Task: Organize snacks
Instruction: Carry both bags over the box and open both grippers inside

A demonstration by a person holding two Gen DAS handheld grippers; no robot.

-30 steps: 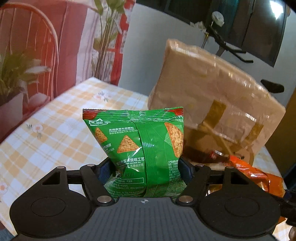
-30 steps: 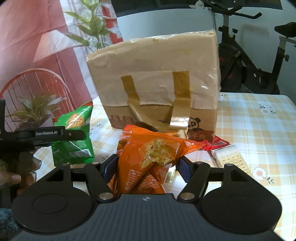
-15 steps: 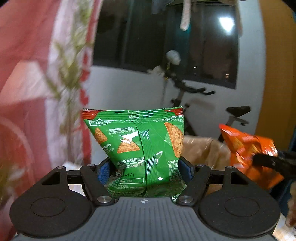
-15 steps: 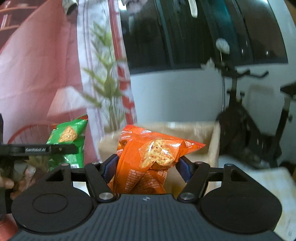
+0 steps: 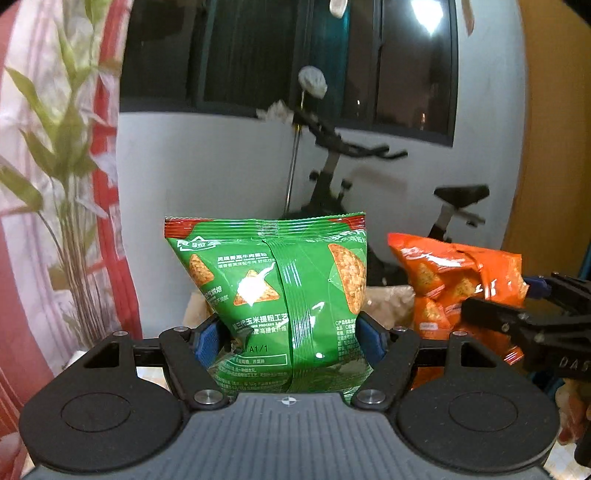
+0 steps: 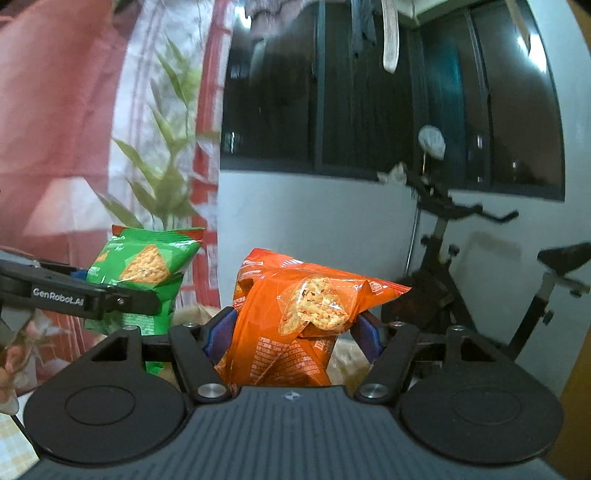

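Left gripper point(image 5: 288, 334) clamping green snack bag point(image 5: 273, 295), right gripper point(image 6: 291, 332) clamping orange snack bag point(image 6: 295, 314)

A dark window point(image 5: 280, 55) runs across the upper part of the pale wall point(image 5: 207, 166), with a ceiling light reflected in its glass point(image 5: 424, 18). Below it stands a black exercise bike point(image 6: 461, 266), its saddle raised to the right. A red and white curtain point(image 6: 55, 110) hangs at the left, with a leafy green plant point(image 5: 59, 155) in front of it. A wooden panel point(image 5: 554, 129) borders the right edge.
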